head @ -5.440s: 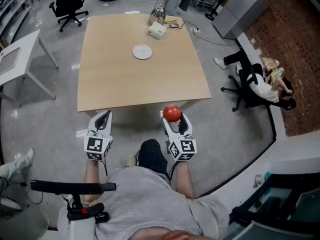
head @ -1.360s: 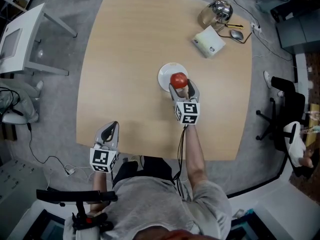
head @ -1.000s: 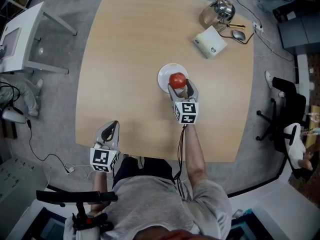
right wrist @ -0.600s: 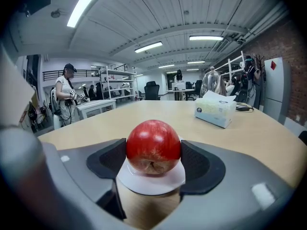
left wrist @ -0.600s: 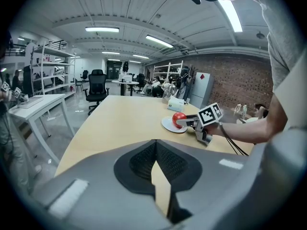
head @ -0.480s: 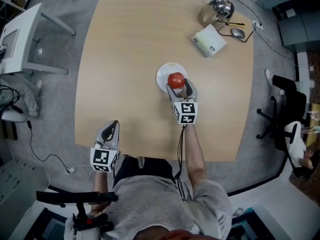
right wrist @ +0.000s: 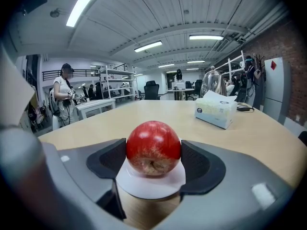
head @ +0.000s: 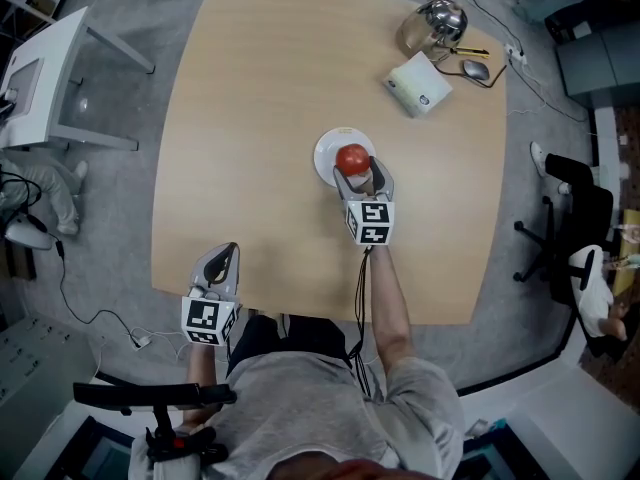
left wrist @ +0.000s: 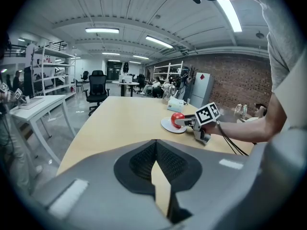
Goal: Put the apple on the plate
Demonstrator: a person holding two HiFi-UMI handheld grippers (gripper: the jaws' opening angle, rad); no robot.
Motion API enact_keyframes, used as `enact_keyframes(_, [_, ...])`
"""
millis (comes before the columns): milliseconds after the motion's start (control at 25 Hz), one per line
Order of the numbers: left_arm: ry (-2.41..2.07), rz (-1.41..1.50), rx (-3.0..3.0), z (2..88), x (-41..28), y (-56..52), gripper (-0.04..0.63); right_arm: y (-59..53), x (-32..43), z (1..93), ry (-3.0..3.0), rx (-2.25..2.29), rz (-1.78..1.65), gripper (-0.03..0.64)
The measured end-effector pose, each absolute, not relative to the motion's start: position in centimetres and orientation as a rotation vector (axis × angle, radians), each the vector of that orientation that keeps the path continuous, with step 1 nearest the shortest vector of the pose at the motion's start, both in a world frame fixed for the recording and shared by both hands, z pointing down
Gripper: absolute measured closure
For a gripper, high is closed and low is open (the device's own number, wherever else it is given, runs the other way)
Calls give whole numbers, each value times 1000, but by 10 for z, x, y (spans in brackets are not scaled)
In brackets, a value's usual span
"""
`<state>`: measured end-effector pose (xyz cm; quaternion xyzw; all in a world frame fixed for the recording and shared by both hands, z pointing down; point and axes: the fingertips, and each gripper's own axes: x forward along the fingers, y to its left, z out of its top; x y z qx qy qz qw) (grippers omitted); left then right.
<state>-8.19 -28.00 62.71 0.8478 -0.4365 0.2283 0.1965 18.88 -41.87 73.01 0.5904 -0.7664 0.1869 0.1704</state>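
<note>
While the right gripper (head: 358, 174) reaches over the middle of the wooden table (head: 260, 88), its two jaws pinch the red apple (right wrist: 153, 147), one dark pad pressed on each side of the fruit. Directly under the apple lies the white plate (right wrist: 151, 183), and the right gripper view shows the fruit low over the centre of it; whether its bottom already touches the plate, I cannot tell. From the head view the apple covers the near part of the plate, and the gripper's marker cube points back toward the person.

On the person's other side, the left gripper (left wrist: 154, 155) hangs at the near edge of the table with its jaws pressed together and nothing between them. It is well apart from the plate.

Farther away on the table, near the far right corner, stands a white tissue box (head: 418, 83). Just behind it are a shiny kettle (head: 440, 18) and a computer mouse (head: 478, 68). Beside the table, on the left, stands a small white side table (head: 50, 68) on the grey floor.
</note>
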Motion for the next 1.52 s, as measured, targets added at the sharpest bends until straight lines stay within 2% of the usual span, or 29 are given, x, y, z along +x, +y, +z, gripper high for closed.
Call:
enact_keyframes(400, [-1235, 636, 2398, 620, -82, -278, 575, -416, 189, 737, -2156, 1674, 542, 253])
enact_keyframes(1520, [-1319, 536, 2572, 526, -64, -228, 575, -334, 196, 655, -2240, 1733, 505, 256])
